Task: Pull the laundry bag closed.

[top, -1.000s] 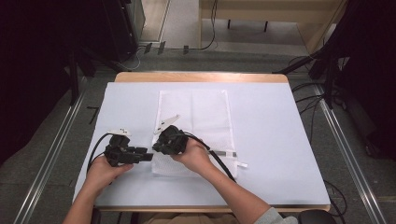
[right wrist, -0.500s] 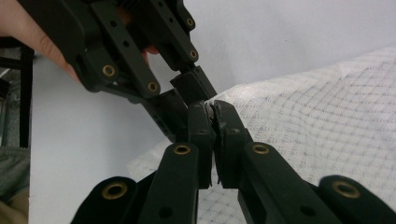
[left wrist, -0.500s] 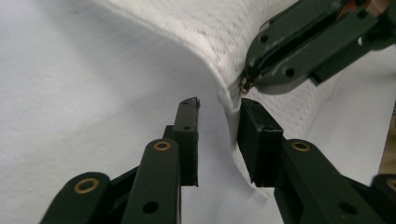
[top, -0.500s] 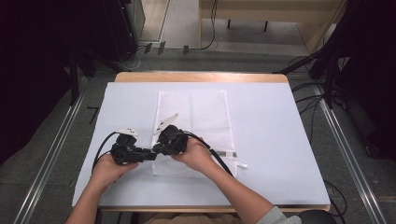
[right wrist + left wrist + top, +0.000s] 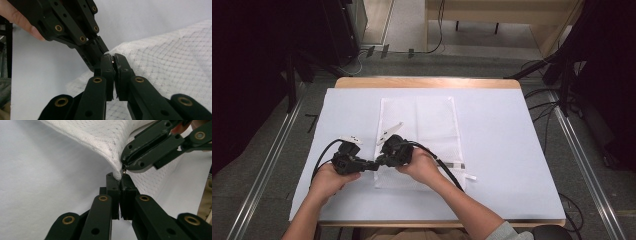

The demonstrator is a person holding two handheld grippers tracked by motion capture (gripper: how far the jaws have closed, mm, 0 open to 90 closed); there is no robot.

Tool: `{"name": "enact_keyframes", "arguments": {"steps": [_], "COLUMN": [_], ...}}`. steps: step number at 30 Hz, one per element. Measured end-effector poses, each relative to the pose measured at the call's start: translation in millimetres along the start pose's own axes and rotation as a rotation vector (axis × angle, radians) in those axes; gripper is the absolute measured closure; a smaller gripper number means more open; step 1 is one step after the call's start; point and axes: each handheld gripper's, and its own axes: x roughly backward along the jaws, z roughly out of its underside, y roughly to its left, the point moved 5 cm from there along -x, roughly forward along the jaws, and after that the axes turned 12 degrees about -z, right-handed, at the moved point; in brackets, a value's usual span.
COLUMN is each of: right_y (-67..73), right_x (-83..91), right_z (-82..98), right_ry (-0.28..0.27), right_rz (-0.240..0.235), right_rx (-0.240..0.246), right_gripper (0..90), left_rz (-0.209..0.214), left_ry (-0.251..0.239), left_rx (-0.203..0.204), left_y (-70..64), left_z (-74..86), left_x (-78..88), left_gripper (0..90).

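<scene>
One white mesh laundry bag lies flat on the light-blue table cover in the high view. The two gripper views reveal its near-left corner lifted: the left gripper has just closed onto the mesh edge, and the right gripper pinches its small metal zipper pull.

You have nothing to read here; no lettering, label, brand, number or sign can be made out on anything in the high view or in either gripper view.
</scene>
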Motion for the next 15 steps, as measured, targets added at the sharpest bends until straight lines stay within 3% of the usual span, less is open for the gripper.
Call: {"name": "enact_keyframes", "arguments": {"steps": [9,15], "right_y": [-3.7,-9.3], "right_x": [0.0,1.5], "right_z": [5.8,11.4], "right_ry": [-0.014,0.005], "right_rz": [0.000,0.012], "right_rx": [-0.005,-0.013], "right_gripper": [88.7,88.7], "left_rz": [0.005,0.004], "left_ry": [0.002,-0.003], "left_rx": [0.007,0.013], "left_y": [0.8,4.7], "left_z": [0.8,3.0], "left_x": [2.2,5.1], "left_gripper": [88.8,88.8]}}
